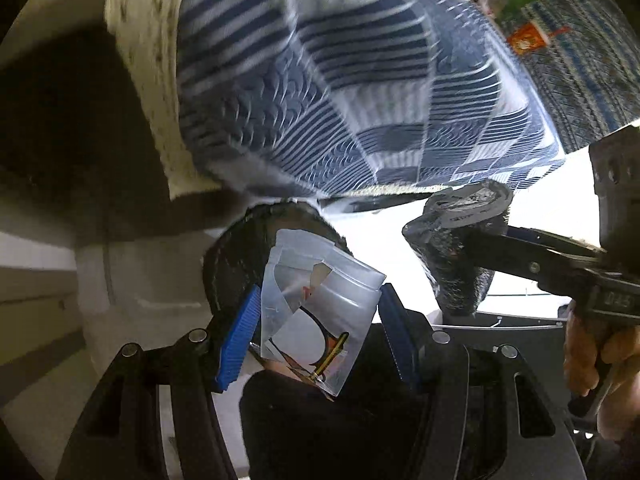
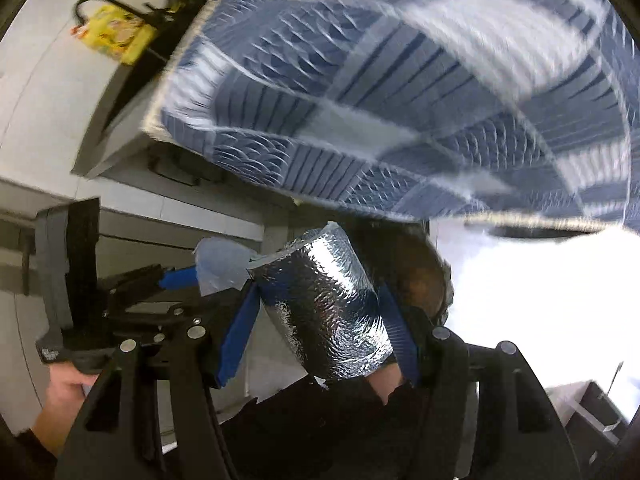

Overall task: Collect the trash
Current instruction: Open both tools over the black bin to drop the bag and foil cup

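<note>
While both cameras are blurring with motion, a big blue-and-white patterned cloth is filling the upper half of each view, seemingly draped over a worktop or bed; which one cannot be told. A snack packet, yellow, is lying on a pale surface at the far left of the right view, well apart from everything else.

Lower down, the right gripper is clamping a silver foil bag, its blue pads pressing the crinkled sides. Seen from the left camera, the same bag is looking dark and rumpled.

Smaller still, the left gripper is closing on a clear plastic pouch, with printed card showing inside. One pad is touching the pouch's edge; the other is sitting just beside it, so how firm the hold is cannot be told.

Both pieces of trash are hanging in the air, clear of any surface. They are probably very light. The foil looks soft and crushable, so squeezing its middle should be holding well. The pouch looks slick and springy, likely to be slipping unless pinched across its flat faces near the sealed edge.
</note>
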### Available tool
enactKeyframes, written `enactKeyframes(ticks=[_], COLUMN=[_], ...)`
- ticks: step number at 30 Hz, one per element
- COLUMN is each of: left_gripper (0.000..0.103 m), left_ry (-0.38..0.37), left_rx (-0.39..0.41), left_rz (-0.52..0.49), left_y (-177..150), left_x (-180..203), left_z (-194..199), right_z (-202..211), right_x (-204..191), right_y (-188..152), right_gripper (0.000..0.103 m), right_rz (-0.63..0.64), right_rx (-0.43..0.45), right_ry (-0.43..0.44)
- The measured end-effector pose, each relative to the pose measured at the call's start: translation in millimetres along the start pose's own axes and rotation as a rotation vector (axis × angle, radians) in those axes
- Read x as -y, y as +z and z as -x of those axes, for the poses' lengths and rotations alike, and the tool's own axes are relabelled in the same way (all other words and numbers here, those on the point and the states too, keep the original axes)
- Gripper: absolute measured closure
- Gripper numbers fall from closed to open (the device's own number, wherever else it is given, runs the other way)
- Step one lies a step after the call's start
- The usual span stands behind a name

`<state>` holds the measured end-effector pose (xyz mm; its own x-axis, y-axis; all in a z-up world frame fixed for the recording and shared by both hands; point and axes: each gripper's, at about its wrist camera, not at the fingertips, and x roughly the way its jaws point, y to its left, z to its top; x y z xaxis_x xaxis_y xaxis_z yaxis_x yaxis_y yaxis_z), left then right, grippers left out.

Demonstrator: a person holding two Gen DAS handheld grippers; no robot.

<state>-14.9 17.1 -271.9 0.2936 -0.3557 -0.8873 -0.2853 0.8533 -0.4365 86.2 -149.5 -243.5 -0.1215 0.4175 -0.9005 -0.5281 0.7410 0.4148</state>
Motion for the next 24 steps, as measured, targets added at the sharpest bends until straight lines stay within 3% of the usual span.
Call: enactKeyframes(ticks=[9, 20, 23, 24], left_gripper=[0.044, 0.044, 0.040, 0.029], left_ry=[-0.013, 0.003, 0.031, 0.048], left_rx=[-0.105, -0.172, -0.185, -0.188], left_rz=[0.070, 0.102, 0.091, 0.085], left_y=[-13.8, -18.3, -15.8, -15.0], left_x=[-15.1, -22.9, -21.4, -20.6], left_z=[-53.3, -88.2, -91.8, -92.9], right_z=[-48.3, -81.8, -81.6, -80.4], right_x=[35.2, 69.0, 72.8, 75.3], right_y=[-3.9, -5.6, -2.4, -2.2], right_gripper=[0.042, 0.040, 0.029, 0.022], right_rz=[-0.131, -0.260, -0.292, -0.308], right_rx=[-0.073, -0.120, -0.122, -0.118], right_ry=[0.007, 0.053, 0.072, 0.074])
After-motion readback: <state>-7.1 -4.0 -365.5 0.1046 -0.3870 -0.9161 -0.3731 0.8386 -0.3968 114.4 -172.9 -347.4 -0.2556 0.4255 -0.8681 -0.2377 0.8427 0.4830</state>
